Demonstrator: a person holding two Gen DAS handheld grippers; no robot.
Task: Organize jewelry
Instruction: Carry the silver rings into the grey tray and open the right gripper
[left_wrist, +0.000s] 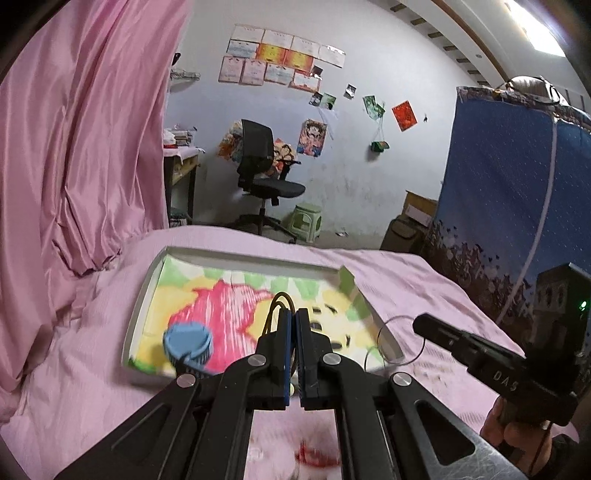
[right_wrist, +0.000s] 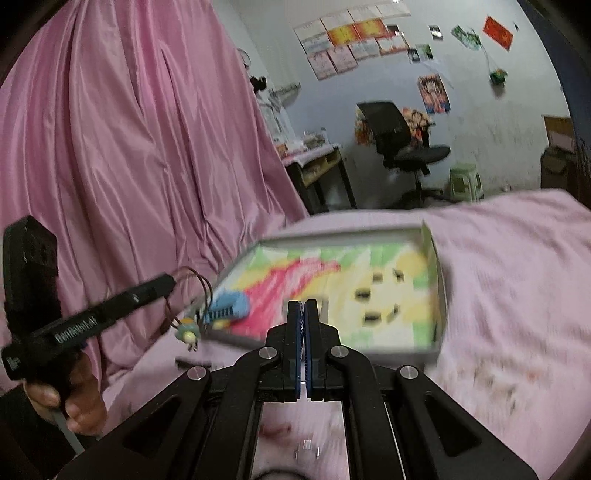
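Brown cord necklace (right_wrist: 192, 295) hangs straight down from the left gripper (left_wrist: 293, 314), pinched tight, pendant (right_wrist: 188, 334) lowest; right gripper (right_wrist: 305, 306) is pressed together over the tray (right_wrist: 441, 288).

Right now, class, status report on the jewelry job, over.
Left hand-held gripper shut on brown cord necklace, by tray. Right hand-held gripper shut. Blue hair clip at tray's near corner.

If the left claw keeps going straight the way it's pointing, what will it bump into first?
Most likely the colorful tray on the bed. The left claw, shut on a brown cord necklace, points forward and down over the tray's painted floor, near the black beads. Depth is hard to judge here.
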